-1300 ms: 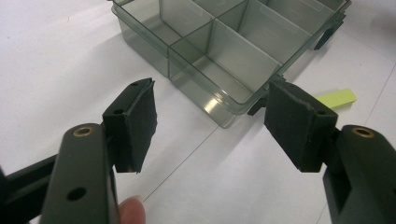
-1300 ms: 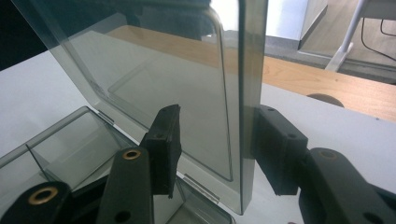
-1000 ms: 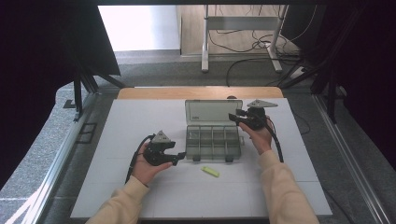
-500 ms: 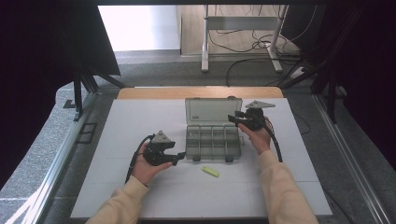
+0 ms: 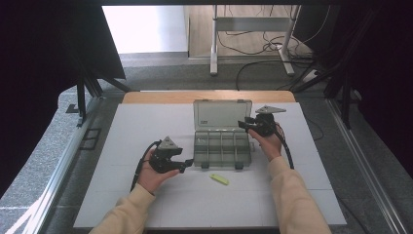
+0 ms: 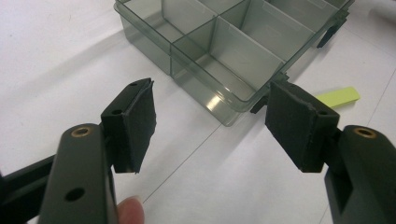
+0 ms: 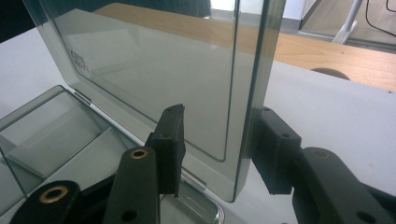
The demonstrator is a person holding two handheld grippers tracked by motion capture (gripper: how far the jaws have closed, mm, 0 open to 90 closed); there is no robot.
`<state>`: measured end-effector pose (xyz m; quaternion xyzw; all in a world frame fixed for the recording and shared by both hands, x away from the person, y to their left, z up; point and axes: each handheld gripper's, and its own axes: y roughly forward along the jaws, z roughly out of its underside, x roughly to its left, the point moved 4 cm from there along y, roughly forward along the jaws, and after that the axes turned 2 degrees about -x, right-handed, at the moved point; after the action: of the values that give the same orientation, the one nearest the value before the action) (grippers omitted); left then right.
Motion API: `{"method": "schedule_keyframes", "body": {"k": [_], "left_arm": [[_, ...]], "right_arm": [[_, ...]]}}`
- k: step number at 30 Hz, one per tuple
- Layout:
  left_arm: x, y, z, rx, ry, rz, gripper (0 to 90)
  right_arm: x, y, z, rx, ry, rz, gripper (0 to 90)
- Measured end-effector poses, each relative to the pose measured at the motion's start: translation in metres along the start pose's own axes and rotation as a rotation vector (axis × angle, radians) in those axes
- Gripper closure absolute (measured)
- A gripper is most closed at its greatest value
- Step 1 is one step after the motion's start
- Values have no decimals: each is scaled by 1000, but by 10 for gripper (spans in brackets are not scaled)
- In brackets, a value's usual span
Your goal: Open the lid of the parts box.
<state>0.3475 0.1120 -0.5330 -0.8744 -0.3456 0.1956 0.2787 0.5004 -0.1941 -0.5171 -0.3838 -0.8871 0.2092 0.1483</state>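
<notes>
A clear grey compartment box (image 5: 221, 148) lies open mid-table, its lid (image 5: 222, 114) standing upright at the back. My right gripper (image 5: 244, 125) is at the lid's right edge. In the right gripper view the jaws of the gripper (image 7: 219, 149) straddle that lid (image 7: 154, 70) edge, open: the right pad (image 7: 273, 149) sits against it and the left pad (image 7: 170, 144) stands apart. My left gripper (image 5: 186, 165) rests just left of the box's front left corner. Its jaws (image 6: 210, 123) are wide open and hold nothing, pointing at the box (image 6: 233, 56). A yellow-green strip (image 5: 219, 179) lies in front of the box.
The white table (image 5: 136, 126) has a wooden strip (image 5: 160, 96) along its far edge. Beyond it are a floor with cables and a metal stand (image 5: 253, 29). Dark curtains hang at both sides. The yellow-green strip (image 6: 338, 96) lies beyond my left gripper's right jaw.
</notes>
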Motion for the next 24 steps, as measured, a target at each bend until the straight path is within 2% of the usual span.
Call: {"method": "schedule_keyframes", "body": {"k": [24], "left_arm": [[1,0,1,7,0,0,333]], "right_arm": [[-8,11,10,41,19,28,566]]}}
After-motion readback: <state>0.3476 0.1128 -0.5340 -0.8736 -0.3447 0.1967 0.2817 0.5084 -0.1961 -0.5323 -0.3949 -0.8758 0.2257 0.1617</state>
